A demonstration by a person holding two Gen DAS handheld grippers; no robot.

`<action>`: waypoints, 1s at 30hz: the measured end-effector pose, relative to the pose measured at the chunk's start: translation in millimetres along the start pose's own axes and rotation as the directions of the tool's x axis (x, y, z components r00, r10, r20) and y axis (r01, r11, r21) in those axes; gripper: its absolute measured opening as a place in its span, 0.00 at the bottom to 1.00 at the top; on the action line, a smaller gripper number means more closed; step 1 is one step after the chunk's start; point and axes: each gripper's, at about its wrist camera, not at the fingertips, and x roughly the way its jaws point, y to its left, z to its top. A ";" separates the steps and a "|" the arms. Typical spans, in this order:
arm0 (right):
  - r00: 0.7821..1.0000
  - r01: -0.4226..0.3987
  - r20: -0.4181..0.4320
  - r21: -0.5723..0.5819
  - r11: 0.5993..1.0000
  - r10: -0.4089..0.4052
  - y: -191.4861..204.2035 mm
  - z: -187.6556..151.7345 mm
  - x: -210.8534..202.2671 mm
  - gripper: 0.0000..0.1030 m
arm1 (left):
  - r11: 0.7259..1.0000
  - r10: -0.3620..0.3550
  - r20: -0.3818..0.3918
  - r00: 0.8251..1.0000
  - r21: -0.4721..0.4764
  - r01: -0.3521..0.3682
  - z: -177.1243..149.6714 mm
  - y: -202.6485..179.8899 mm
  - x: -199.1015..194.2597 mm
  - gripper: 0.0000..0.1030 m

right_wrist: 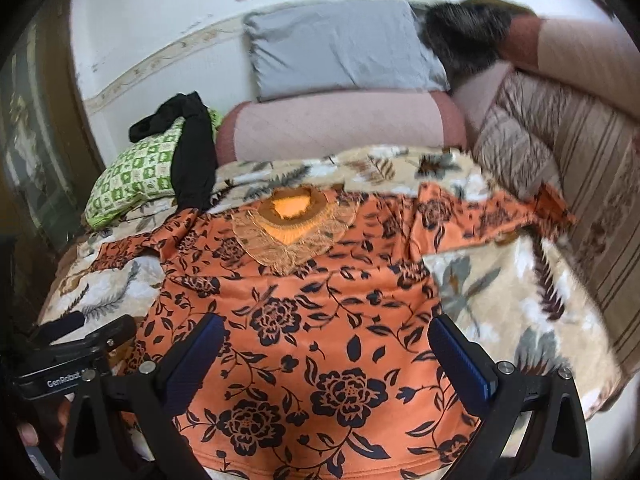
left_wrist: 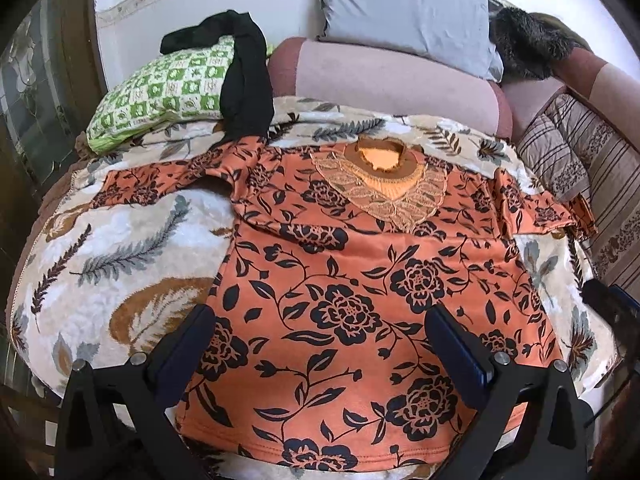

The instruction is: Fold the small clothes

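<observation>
While orange floral top (left_wrist: 340,280) is lying spread flat, front up, on leaf-print blanket (left_wrist: 120,248), both grippers are being held above its hem end. Left gripper (left_wrist: 320,344) fingers are being kept wide apart, nothing gripped. Right gripper (right_wrist: 326,350) fingers likewise spread, empty. Sleeves are being seen stretched out to both sides, neckline pointing toward pink bolster (left_wrist: 392,76). Black garment (left_wrist: 246,80) is draping over green checked pillow (left_wrist: 160,92). Grey pillow (right_wrist: 340,48) is leaning behind bolster.

black tongs (left_wrist: 320,344) with blue ribbed pads (right_wrist: 460,350); silver screws; "genrobot" lettering.
</observation>
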 end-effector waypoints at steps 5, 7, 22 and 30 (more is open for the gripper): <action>0.999 -0.039 -0.021 0.191 0.981 0.043 -76.7 16.1 29.7 1.00 | 1.000 0.007 -0.064 0.998 0.007 -0.006 -3.3 0.1 29.1 1.00; 0.998 -0.062 0.011 0.326 0.943 0.062 -133.5 28.6 43.7 1.00 | 1.000 0.008 -0.088 0.996 0.002 -0.007 -3.7 1.0 40.8 1.00; 0.957 -0.277 0.252 0.939 0.204 0.141 -421.8 43.0 204.5 0.89 | 0.999 0.048 -0.236 0.971 -0.002 -0.050 -10.9 8.7 118.2 1.00; 0.987 -0.159 0.143 0.890 0.428 0.070 -415.1 100.3 225.7 0.11 | 0.997 0.059 -0.176 0.983 -0.041 -0.067 -11.6 35.4 108.4 1.00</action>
